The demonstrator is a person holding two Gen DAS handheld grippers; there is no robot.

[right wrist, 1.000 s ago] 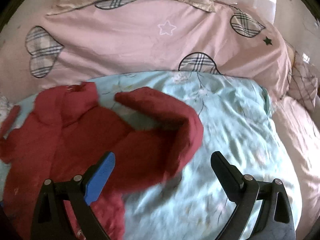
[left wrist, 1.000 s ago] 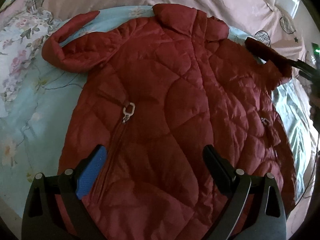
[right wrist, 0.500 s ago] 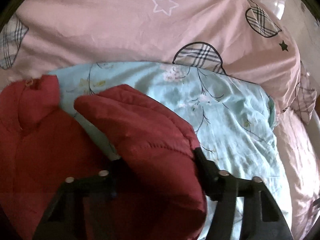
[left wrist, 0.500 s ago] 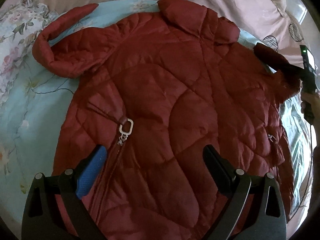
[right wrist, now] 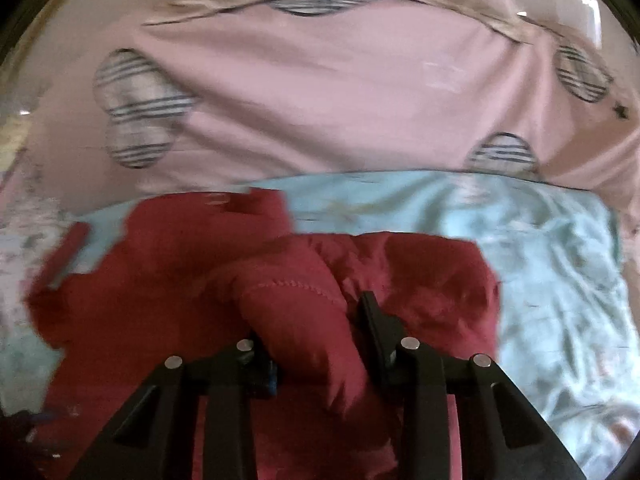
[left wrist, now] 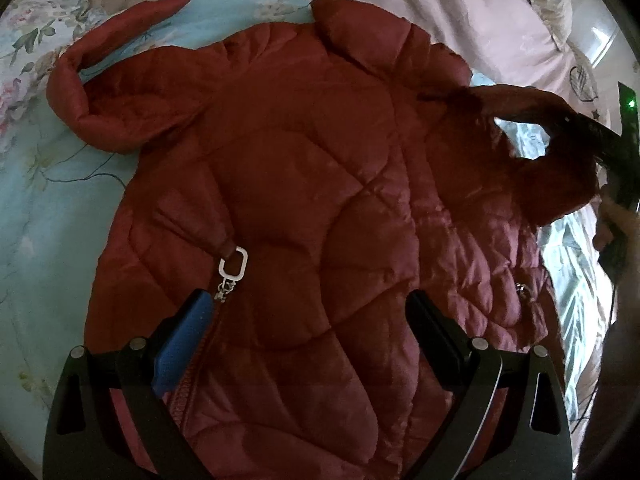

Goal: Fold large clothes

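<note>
A dark red quilted jacket [left wrist: 304,208] is lying spread flat on a pale blue floral sheet [left wrist: 48,216] that is covering the bed, with a pink duvet [right wrist: 320,100] printed with plaid hearts and small stars bunched beyond it. No brand, label or readable writing is showing anywhere on the jacket or bedding.

The left gripper [left wrist: 308,320] is hovering over the lower front of the jacket, its fingers [left wrist: 184,340] standing wide apart and gripping nothing. A silver zipper pull [left wrist: 233,266] is lying just beside the blue-padded finger.

The right gripper [right wrist: 316,340] is closing its fingers [right wrist: 376,320] on the jacket's right sleeve [right wrist: 300,312], a thick fold of padded cloth bulging up between them and being pressed from both sides. In the left wrist view, that sleeve [left wrist: 560,184] is hanging lifted off the sheet at the right edge, held by the right gripper, with a hand [left wrist: 618,220] showing behind it. The jacket's other sleeve [left wrist: 104,92] is lying curled on the sheet at the upper left. The right wrist view is blurring.
</note>
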